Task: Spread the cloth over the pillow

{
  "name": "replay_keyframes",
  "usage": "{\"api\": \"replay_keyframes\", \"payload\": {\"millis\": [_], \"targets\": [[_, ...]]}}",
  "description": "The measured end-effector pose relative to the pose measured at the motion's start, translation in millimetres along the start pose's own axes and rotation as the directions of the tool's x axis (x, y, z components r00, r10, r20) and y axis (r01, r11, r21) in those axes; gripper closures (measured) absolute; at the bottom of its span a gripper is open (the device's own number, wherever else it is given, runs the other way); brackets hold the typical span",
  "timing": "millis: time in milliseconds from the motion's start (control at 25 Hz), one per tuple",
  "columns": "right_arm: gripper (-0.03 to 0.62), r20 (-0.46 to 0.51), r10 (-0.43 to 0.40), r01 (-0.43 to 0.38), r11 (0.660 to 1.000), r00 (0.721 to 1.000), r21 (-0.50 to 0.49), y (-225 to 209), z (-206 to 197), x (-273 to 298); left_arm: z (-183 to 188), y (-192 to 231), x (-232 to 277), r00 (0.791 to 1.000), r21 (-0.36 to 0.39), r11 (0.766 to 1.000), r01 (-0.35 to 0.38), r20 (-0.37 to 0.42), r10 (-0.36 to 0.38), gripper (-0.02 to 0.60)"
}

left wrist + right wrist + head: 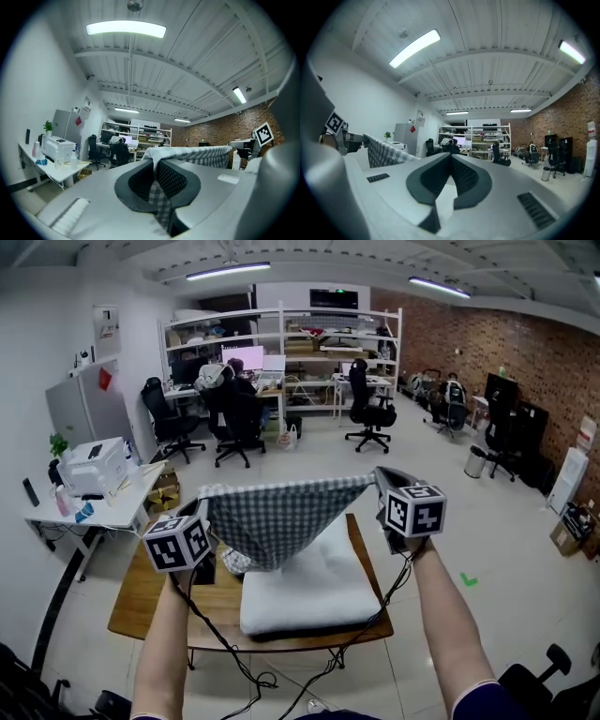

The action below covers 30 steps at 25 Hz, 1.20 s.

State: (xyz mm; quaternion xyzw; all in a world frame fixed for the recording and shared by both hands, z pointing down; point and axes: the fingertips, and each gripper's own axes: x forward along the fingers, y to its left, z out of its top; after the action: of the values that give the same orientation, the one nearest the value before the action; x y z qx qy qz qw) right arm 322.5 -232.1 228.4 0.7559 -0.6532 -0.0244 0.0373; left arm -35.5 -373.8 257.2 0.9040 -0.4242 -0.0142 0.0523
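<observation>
A grey-and-white checked cloth (281, 517) hangs stretched between my two grippers above a white pillow (309, 592), which lies on a wooden table (141, 601). My left gripper (201, 504) is shut on the cloth's left corner. In the left gripper view the checked fabric (159, 187) is pinched between the shut jaws (155, 161), and the top edge runs off to the right. My right gripper (380, 480) is shut on the right corner. In the right gripper view the jaws (451, 161) are closed, and the cloth (382, 152) stretches away to the left. The cloth's lower edge sags to the pillow's far side.
A white desk with a printer (94, 465) stands left of the table. Office chairs (239, 423) and shelving (281, 334) fill the back of the room, where a person sits. Cables (225, 643) trail from the grippers over the table's front edge. A bin (475, 462) stands at the right.
</observation>
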Motion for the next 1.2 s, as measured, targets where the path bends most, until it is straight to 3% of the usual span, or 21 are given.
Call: {"api": "replay_keyframes", "payload": {"millis": [600,840,1200], "targets": [[0.577,0.210,-0.064,0.082,0.993,0.976,-0.082,-25,156,-39,163,-39,-13,0.975,0.099,0.994,0.036,0.214,-0.056,0.568],[0.577,0.246,-0.091,0.124,0.985,0.965,-0.122,-22,214,-46,207,-39,-19,0.969,0.132,0.991,0.031,0.238,-0.062,0.568],[0.577,0.309,-0.105,0.151,0.980,0.945,-0.130,-17,257,-86,255,-55,-51,0.954,0.143,0.988,0.052,0.285,-0.092,0.568]]}}
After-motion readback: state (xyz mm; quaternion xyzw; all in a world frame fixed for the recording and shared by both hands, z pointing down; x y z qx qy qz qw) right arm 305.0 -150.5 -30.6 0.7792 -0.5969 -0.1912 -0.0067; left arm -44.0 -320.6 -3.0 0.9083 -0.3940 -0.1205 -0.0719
